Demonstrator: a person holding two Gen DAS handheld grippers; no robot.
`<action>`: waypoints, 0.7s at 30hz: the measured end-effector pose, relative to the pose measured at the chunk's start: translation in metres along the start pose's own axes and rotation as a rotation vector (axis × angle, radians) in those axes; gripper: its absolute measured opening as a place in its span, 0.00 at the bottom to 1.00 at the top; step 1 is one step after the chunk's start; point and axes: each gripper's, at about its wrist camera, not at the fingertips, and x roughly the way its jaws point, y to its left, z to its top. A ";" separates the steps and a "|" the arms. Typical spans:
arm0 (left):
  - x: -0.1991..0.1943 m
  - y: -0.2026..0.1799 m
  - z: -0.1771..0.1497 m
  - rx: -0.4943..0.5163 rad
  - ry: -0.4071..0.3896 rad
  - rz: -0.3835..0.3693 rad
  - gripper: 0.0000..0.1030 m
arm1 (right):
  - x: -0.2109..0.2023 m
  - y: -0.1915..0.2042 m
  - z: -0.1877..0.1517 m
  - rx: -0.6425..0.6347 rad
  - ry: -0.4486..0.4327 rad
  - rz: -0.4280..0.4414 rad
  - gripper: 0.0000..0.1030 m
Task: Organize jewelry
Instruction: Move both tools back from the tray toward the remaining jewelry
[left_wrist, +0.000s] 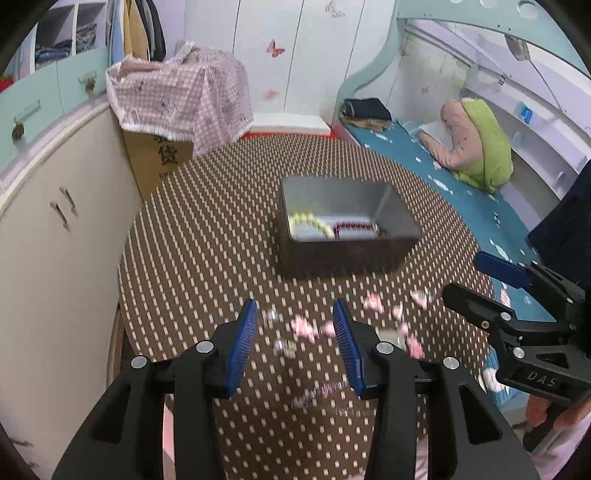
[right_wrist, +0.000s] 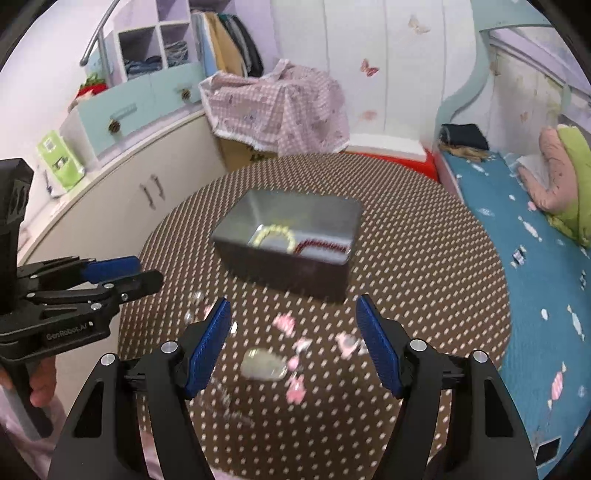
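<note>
A: Any writing legible?

B: "DAS" on the right tongs, seen from the left camera. "GenRobot.AI" on the left tongs, seen from the right camera. Dark Chinese characters on the cardboard box, far ahead and to the left of the left tongs; too blurred in the other view.

A: State of the tongs?

B: Left: spread, blue pads apart, nothing pinched; small pink jewelry pieces lying on the dotted brown table between and just beyond the fingertips. Right tongs: spread wider, also pinching nothing; pink pieces and a pale oval piece on the table between the pads.

A: And the rest of the jewelry?

B: In the gray metal tin straight ahead of both tongs: a yellow-green bead bracelet beside a dark red one. Same pair visible from the right camera.

A: Anything shown by one view only?

B: Only from the right camera: a green packet on the counter far left, and white shelf cubbies in full. Only from the left camera: a thin chain, blurred, near the right pad.
</note>
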 end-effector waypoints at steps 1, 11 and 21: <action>0.001 0.000 -0.005 -0.003 0.010 -0.003 0.40 | 0.001 0.002 -0.004 -0.005 0.008 0.001 0.66; 0.029 -0.005 -0.047 -0.008 0.139 0.025 0.40 | 0.018 0.010 -0.033 -0.017 0.096 0.033 0.66; 0.050 -0.023 -0.061 0.071 0.161 0.099 0.10 | 0.042 0.021 -0.042 -0.056 0.167 0.071 0.61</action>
